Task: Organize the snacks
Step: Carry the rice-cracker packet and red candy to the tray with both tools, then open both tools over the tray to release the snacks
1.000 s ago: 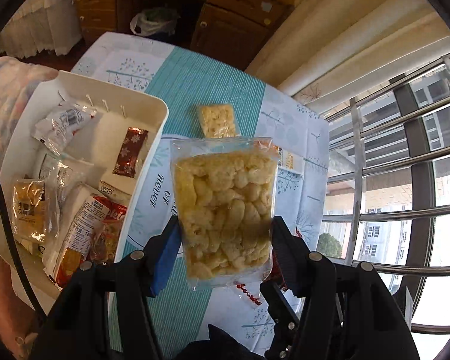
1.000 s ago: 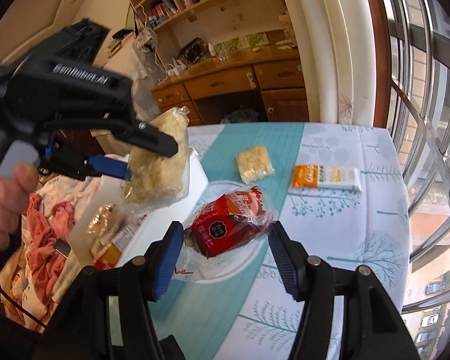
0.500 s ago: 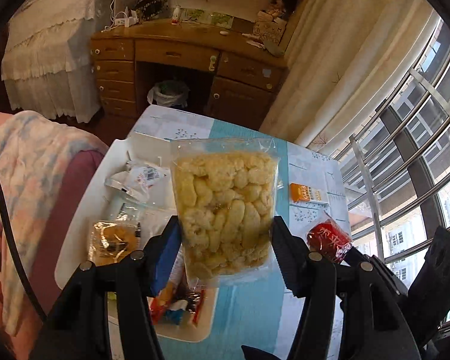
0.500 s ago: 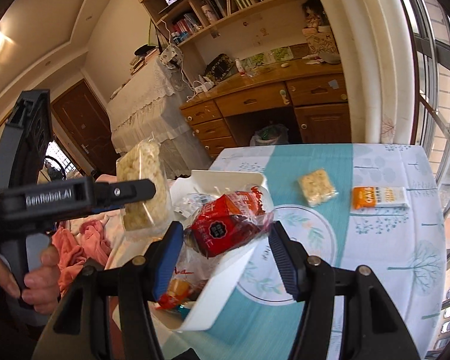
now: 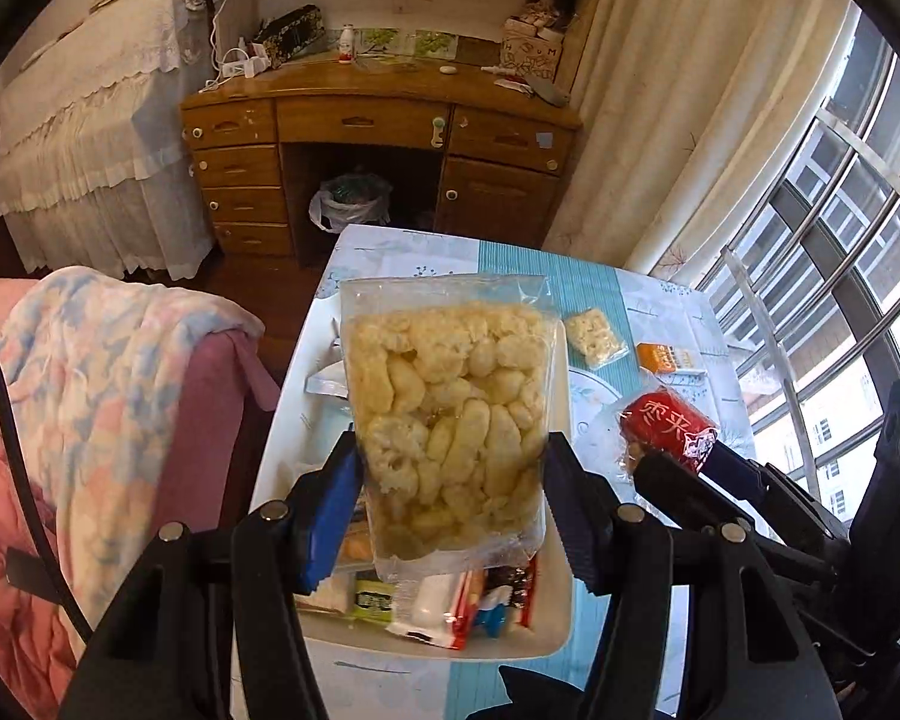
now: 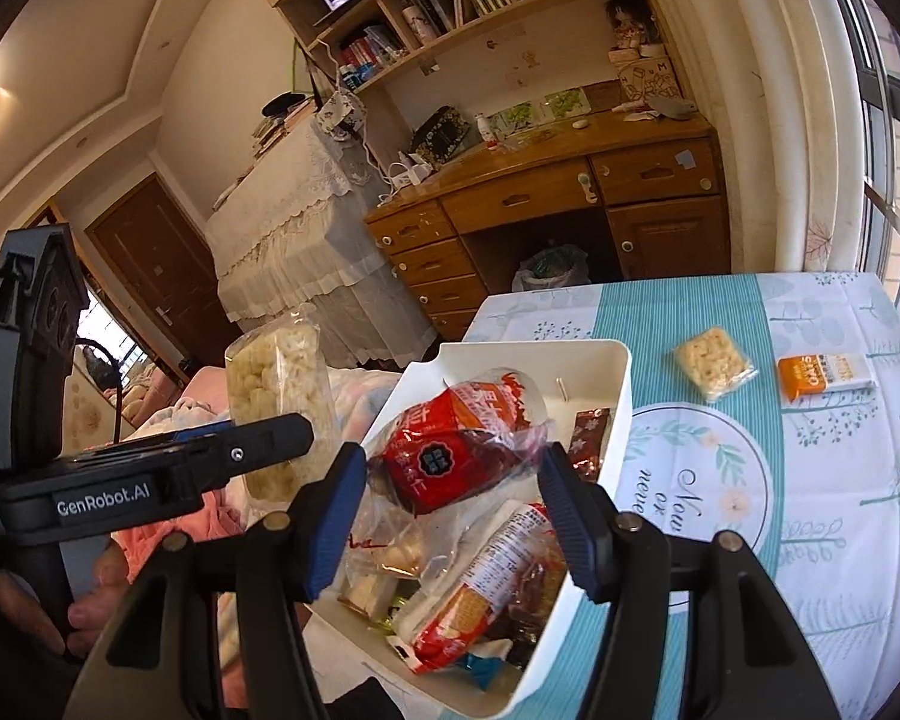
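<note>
Glossy clear plastic bag (image 5: 450, 420); smooth white plastic bin (image 6: 621, 384).

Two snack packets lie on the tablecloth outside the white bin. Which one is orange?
The flat orange-and-white packet nearer the window. The other, the clear packet of pale puffs, lies beside it, closer to the white bin.

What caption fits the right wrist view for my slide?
Right gripper holds a red snack bag above the white bin.
</note>
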`<state>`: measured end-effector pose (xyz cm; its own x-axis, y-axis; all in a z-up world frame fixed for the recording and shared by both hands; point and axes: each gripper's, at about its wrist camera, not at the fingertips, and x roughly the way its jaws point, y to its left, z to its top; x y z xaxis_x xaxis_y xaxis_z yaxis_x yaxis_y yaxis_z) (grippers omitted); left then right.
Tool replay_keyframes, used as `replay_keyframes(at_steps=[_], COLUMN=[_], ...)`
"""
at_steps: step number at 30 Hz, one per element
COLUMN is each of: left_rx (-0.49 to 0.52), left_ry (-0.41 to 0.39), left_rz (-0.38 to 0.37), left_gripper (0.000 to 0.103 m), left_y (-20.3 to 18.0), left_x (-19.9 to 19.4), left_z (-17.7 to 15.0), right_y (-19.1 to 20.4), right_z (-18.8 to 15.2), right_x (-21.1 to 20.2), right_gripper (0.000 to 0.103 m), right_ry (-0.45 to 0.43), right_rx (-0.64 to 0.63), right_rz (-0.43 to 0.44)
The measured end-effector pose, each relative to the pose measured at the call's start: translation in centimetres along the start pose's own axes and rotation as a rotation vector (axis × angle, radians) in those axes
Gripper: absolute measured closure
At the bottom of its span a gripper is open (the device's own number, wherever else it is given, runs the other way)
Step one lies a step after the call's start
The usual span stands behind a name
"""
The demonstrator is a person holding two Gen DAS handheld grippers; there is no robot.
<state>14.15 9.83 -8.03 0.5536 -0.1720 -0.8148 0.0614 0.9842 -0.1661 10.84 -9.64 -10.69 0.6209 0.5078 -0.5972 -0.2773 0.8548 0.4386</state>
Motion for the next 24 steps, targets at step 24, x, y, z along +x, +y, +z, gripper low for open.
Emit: replay_keyframes(at_steps=[24], left_rx=[0.073], left_ry=[0.146], left_rz=[-0.146], left_gripper=[0.022], left_y=[2.0], left_x=[3.5], left_z=[2.1], right_y=[0.1], right_z=[-2.7], right_x=[0.7], right_gripper=[0.029], right_ry=[0.033], right_rx=[0.173], right_rz=[-0.218])
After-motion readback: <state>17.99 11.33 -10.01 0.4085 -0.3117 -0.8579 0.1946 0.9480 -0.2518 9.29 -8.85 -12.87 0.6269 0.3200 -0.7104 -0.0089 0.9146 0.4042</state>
